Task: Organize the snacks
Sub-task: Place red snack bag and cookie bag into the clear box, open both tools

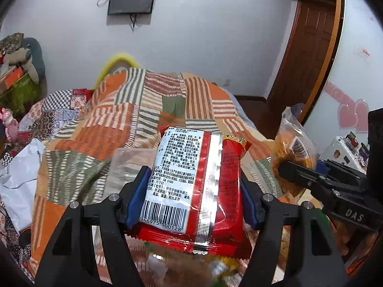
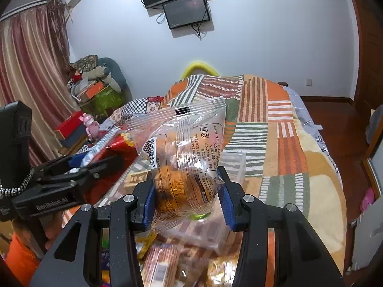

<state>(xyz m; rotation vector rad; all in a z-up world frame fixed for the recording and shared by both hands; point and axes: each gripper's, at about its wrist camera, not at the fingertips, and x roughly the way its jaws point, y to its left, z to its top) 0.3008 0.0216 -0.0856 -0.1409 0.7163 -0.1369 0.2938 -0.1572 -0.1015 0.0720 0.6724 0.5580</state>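
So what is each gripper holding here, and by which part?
Left gripper: red snack packet, pinched across its lower sides. Right gripper: clear snack bag, gripped at its lower end.

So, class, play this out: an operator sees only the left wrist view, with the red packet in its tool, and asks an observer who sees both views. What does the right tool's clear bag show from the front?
Operator: What is printed on the clear bag?
Observer: A barcode and dark text; orange snack pieces fill its lower half.
Operator: Is the right tool gripping it?
Observer: Yes, its blue pads pinch the bag's lower part.
Operator: What lies underneath?
Observer: A clear plastic box on the patchwork blanket.
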